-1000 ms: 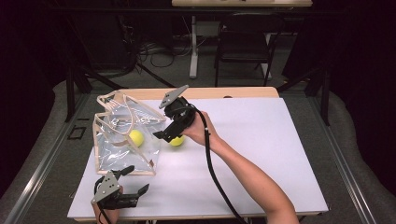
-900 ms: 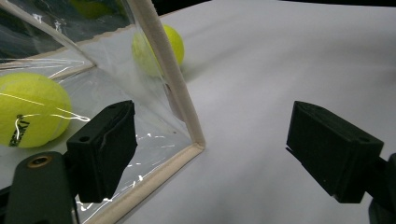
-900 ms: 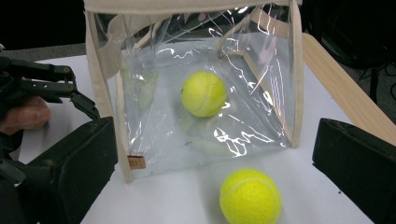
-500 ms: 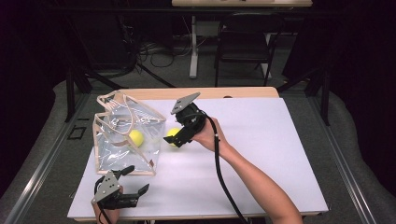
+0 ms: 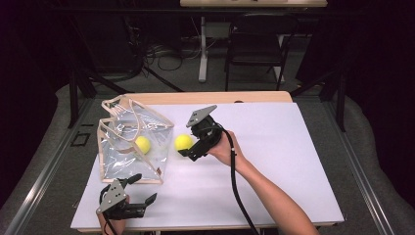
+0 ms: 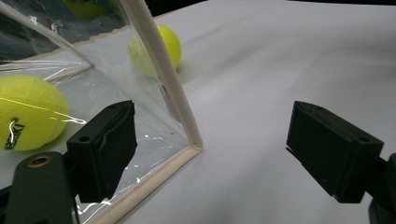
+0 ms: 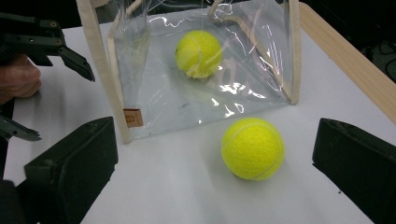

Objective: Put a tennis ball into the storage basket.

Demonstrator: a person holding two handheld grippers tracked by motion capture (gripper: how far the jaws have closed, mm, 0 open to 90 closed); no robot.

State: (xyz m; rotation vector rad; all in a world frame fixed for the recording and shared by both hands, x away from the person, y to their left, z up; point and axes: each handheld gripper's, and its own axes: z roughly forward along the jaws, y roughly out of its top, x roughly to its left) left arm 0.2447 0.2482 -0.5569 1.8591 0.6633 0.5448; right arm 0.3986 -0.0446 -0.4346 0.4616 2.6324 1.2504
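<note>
Clear plastic bag [image 5: 132,147] with tan fabric edging lay on its side at the left of the white table [image 5: 293,166]. One yellow tennis ball [image 5: 142,144] sat inside it. A second ball [image 5: 184,142] sat loose on the table just outside the bag, near its right edge.

Right gripper [image 5: 192,152] hovered beside the loose ball, jaws spread wide, nothing between them. In the right gripper view the loose ball [image 7: 252,148] lay between the two jaws but closer to the right one, touching neither.

Left gripper [image 5: 139,188] was low at the near-left corner of the table, jaws also wide and empty. In the left gripper view the bag's edged corner [image 6: 187,135] sat just ahead of the jaws, the left jaw overlapping the clear wall.

Handling, as judged:
- Ball: light, felt-covered, springy. Grips well but rolls if nudged. Best taken across its middle, jaws squarely either side.
- Bag: thin film, floppy, slick and glare-prone; would crumple or slide if pushed. The stitched tan edging looked the firmest place to pinch, likely at the corner nearest the left gripper.
- Nothing fragile here. Main risk was the ball rolling off or the bag mouth collapsing.
</note>
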